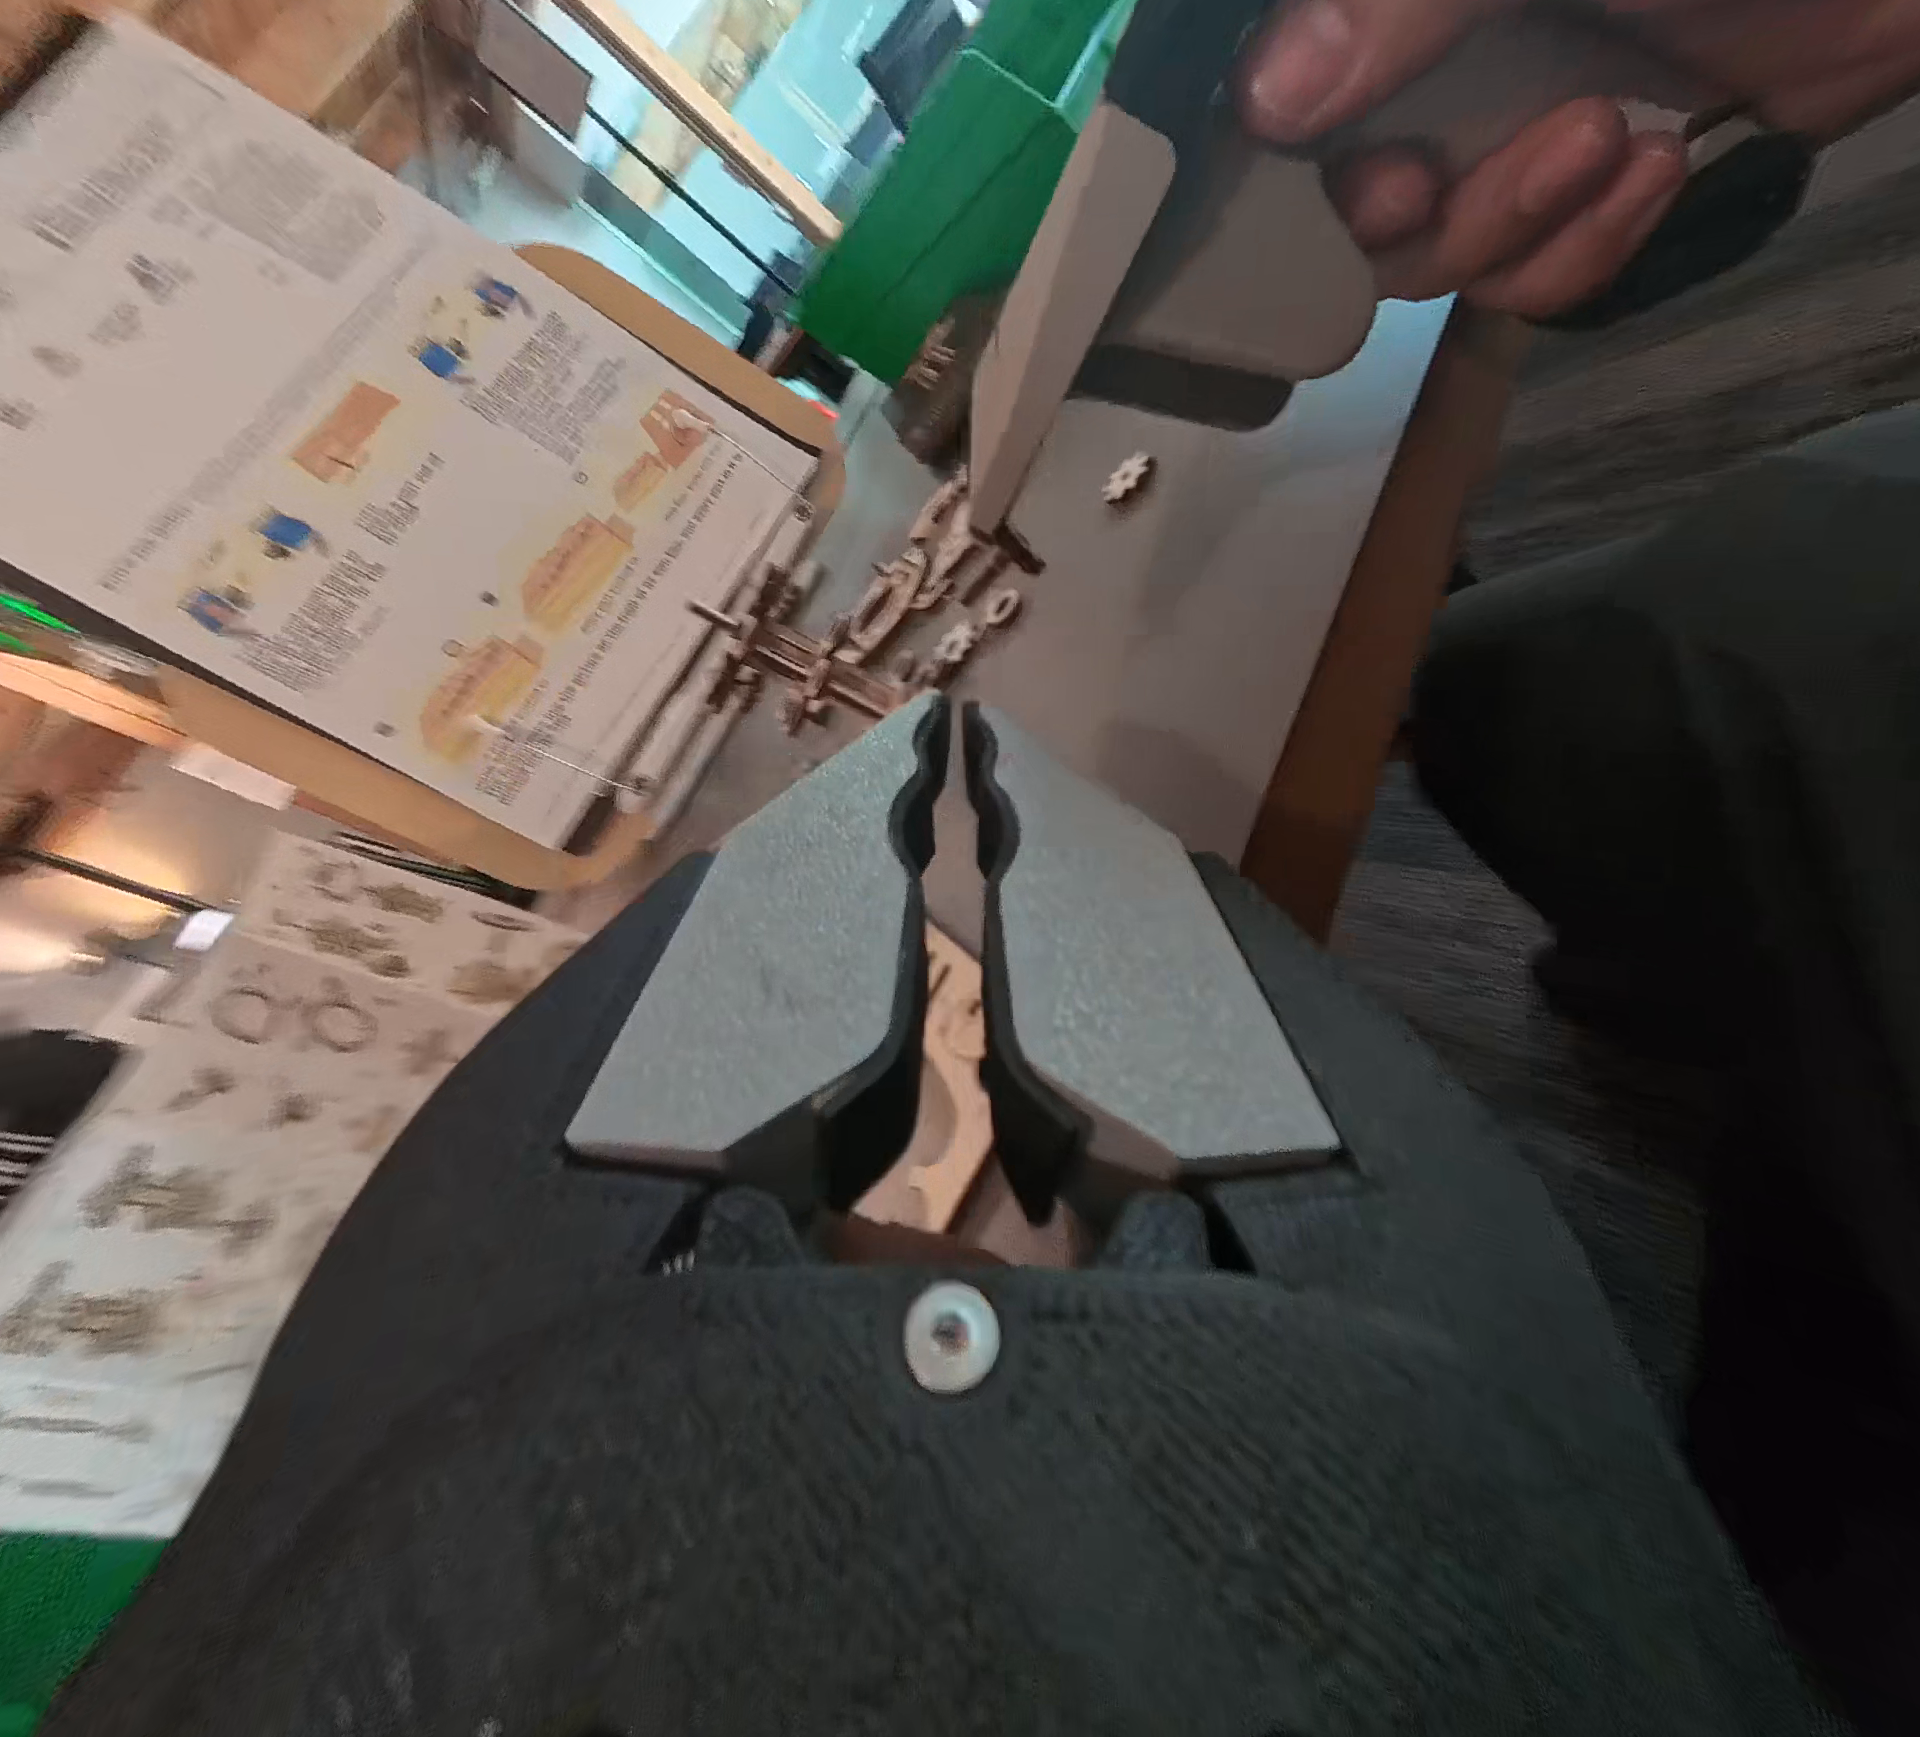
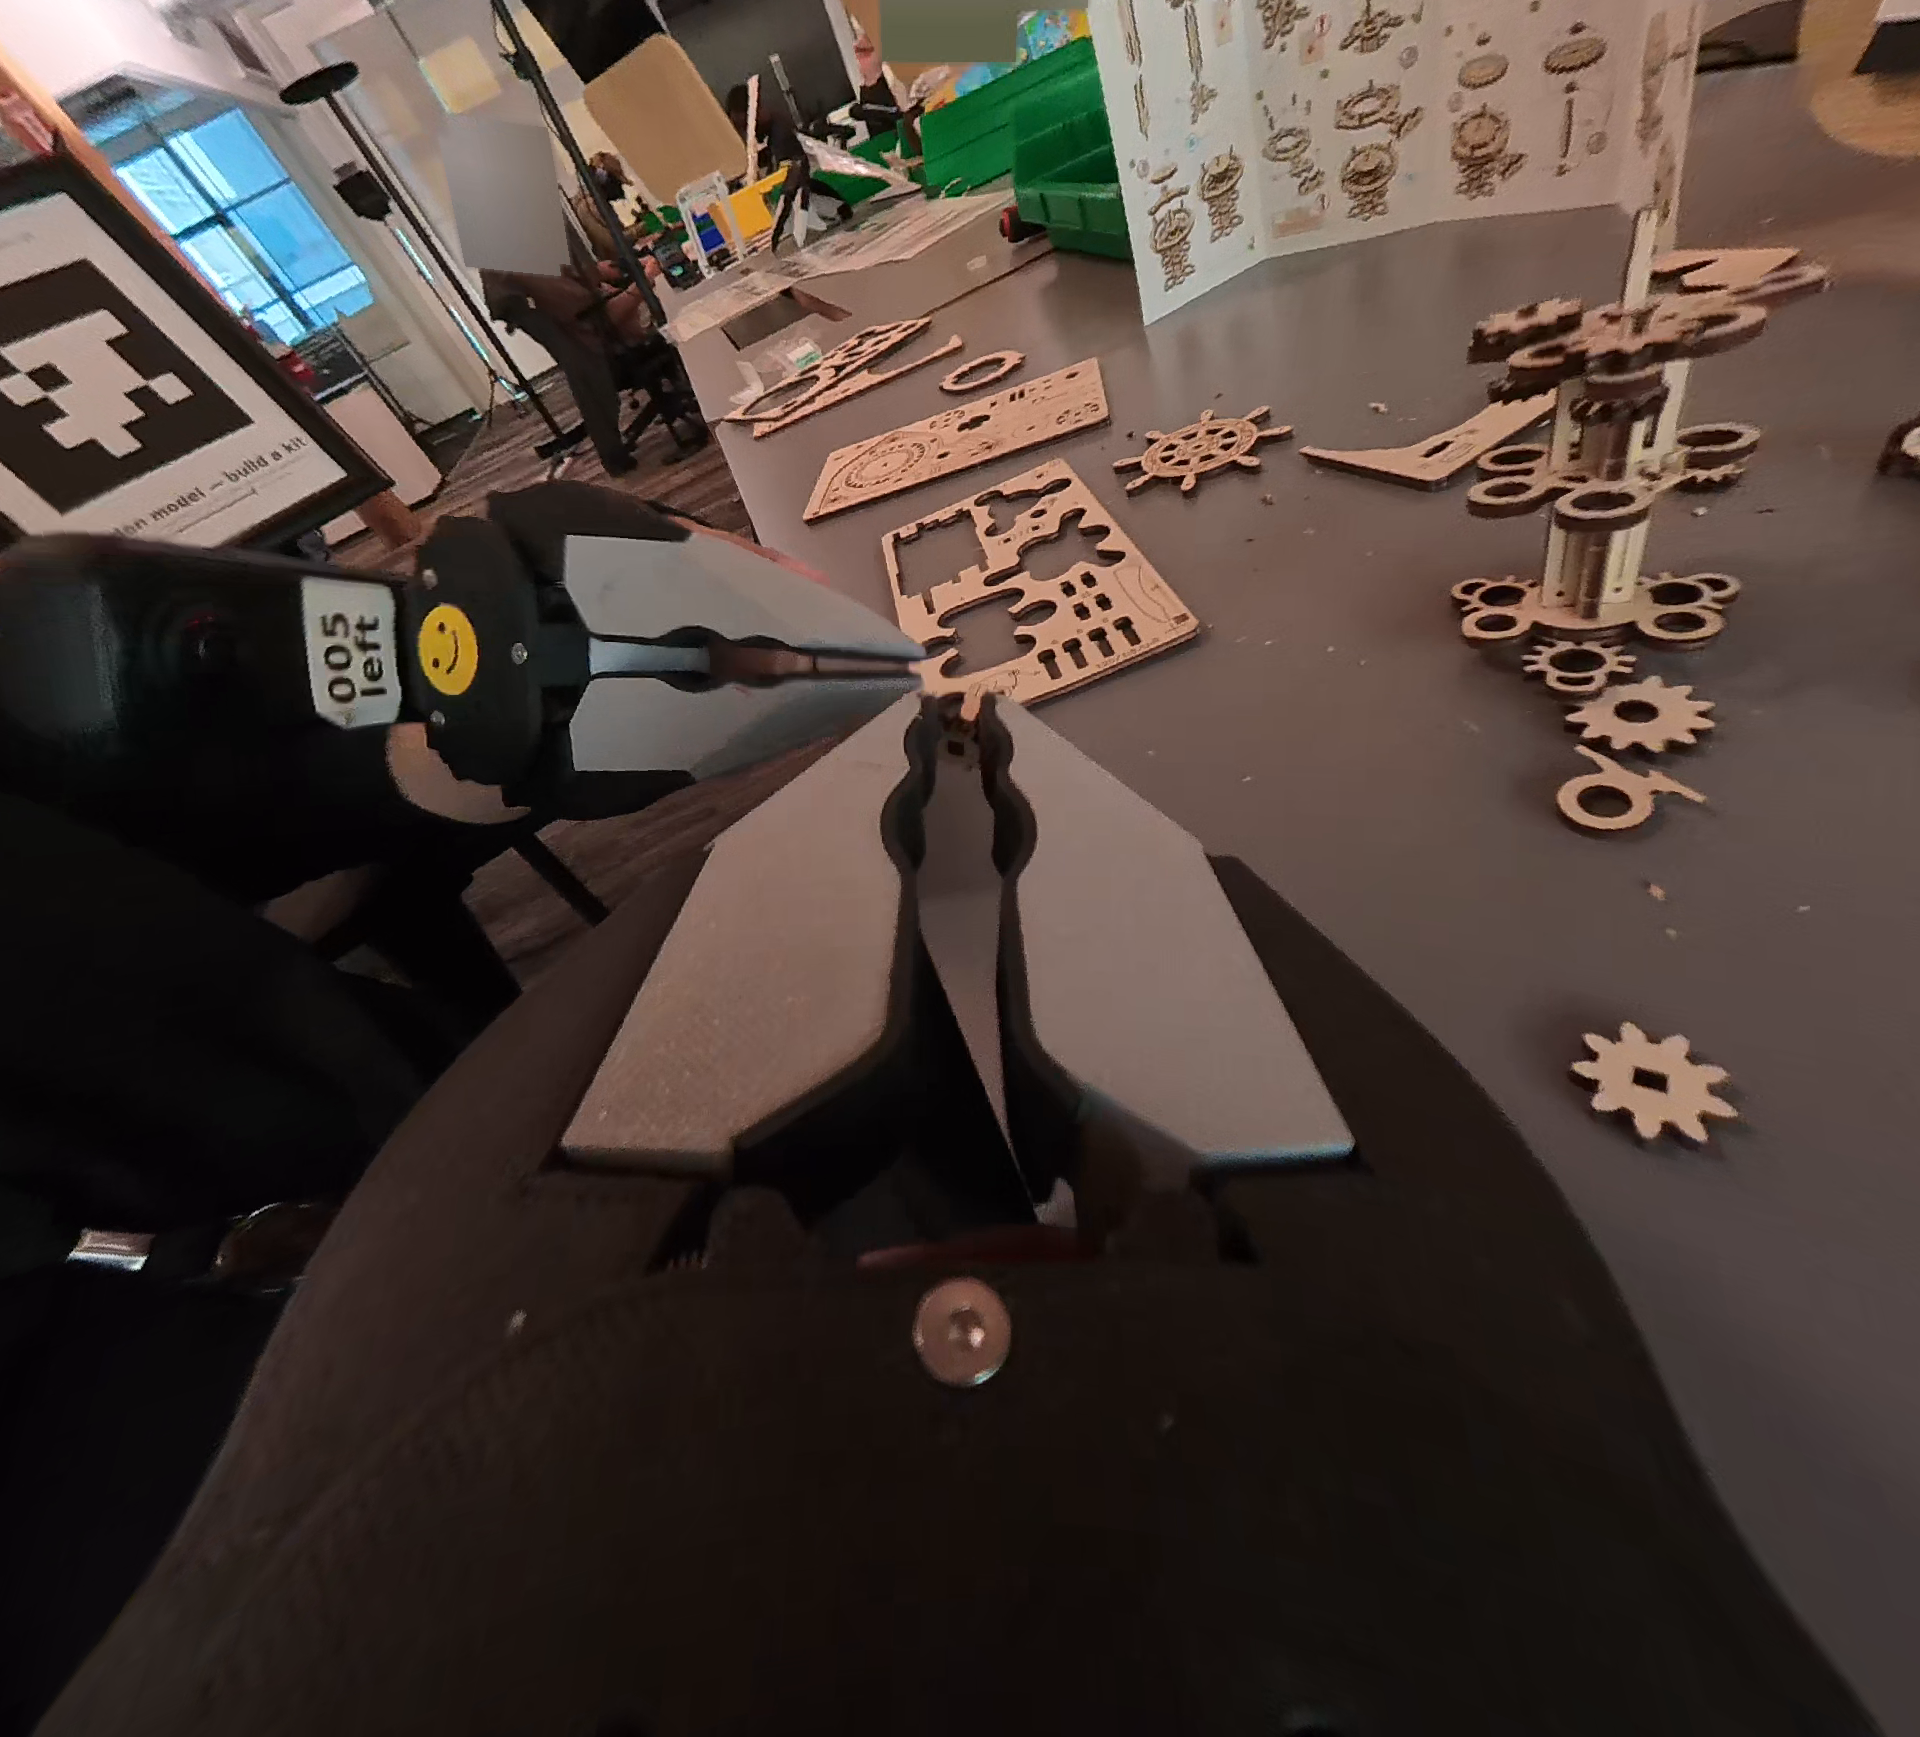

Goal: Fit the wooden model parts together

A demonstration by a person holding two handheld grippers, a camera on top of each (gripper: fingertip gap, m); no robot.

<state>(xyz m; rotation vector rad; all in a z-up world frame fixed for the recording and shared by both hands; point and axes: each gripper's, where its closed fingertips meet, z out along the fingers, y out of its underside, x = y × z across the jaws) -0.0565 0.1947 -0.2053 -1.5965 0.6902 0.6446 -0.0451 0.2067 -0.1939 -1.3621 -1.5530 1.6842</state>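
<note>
My right gripper point(image 2: 961, 719) is shut on a small wooden part point(image 2: 962, 729) pinched at its tips, held above the grey table point(image 2: 1351, 908). My left gripper point(image 2: 914, 661) comes in from the left with its jaws closed, and its tips almost meet the right gripper's tips. In the left wrist view my left gripper point(image 1: 956, 716) shows only a thin slit and nothing between the tips. There a hand holds the right gripper point(image 1: 1003, 534), which points down at the table. A part-built wooden gear tower point(image 2: 1600, 482) stands at the right.
Punched wooden sheets point(image 2: 1039, 596) and a ship's wheel piece point(image 2: 1200, 446) lie ahead. Loose gears point(image 2: 1652, 1100) and a ring piece point(image 2: 1621, 799) lie at the right. A folded instruction sheet point(image 2: 1403, 77) stands behind the tower, with green bins point(image 2: 1070, 160) beyond. A marker board point(image 2: 135, 378) stands at the left. My two grippers' fingertips are within a few centimetres of each other.
</note>
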